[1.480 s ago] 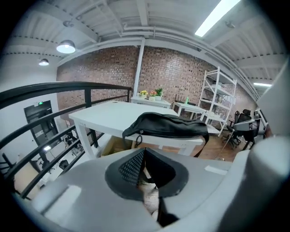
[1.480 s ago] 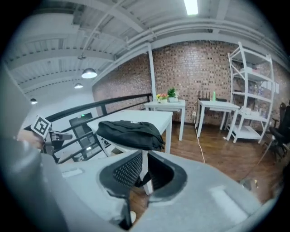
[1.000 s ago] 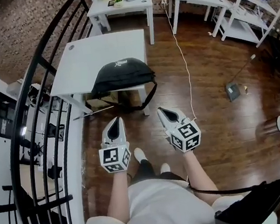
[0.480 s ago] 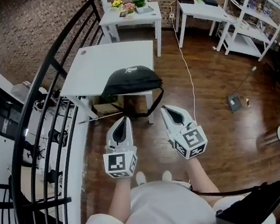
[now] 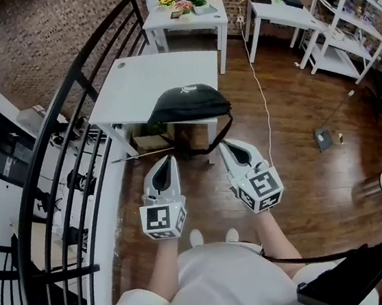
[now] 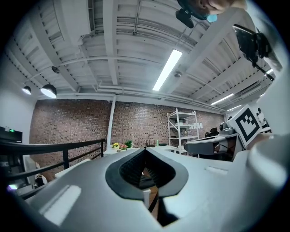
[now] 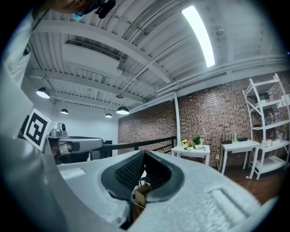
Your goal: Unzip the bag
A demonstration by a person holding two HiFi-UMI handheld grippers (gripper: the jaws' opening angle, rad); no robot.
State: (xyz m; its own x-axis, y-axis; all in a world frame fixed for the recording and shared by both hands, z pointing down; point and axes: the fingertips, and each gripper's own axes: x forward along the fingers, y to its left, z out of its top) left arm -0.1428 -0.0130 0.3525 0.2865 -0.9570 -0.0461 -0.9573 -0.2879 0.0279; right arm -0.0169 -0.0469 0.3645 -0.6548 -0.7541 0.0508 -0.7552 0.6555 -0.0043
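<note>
While left hand-held gripper (image 5: 170, 159) and right hand-held gripper (image 5: 223, 146) hang closed, empty, short of the counter (image 5: 148, 84) | step: approaching bag (image 5: 192, 104) | next: locate zipper, part jaws.

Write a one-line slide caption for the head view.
Both shut, left claw and right claw face the black bag on the white table.

Open floor (image 5: 292, 136) right of table (image 5: 161, 76), black railing (image 5: 61, 273) crowding left
</note>
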